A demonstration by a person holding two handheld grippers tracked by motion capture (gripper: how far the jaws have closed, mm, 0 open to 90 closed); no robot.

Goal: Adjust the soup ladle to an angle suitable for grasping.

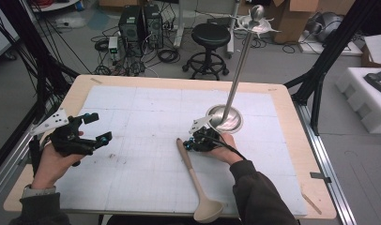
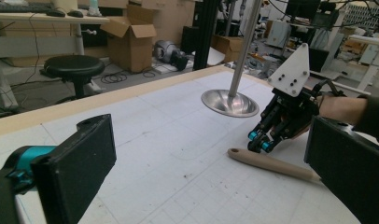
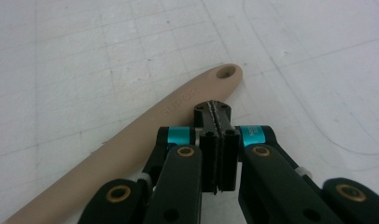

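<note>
A beige ladle lies on the white gridded mat, with its bowl at the table's front edge and its handle end pointing toward the middle. My right gripper hovers right at that handle end, jaws shut together with nothing between them. The handle runs just beside and under its tips; I cannot tell whether they touch. My left gripper is held at the mat's left side, open and empty, and its wide-apart jaws frame the right gripper.
A metal stand with a round base, a tall pole and hooks on top rises just behind the right hand. The wooden table edge borders the mat. A black stool, computers and boxes are on the floor beyond.
</note>
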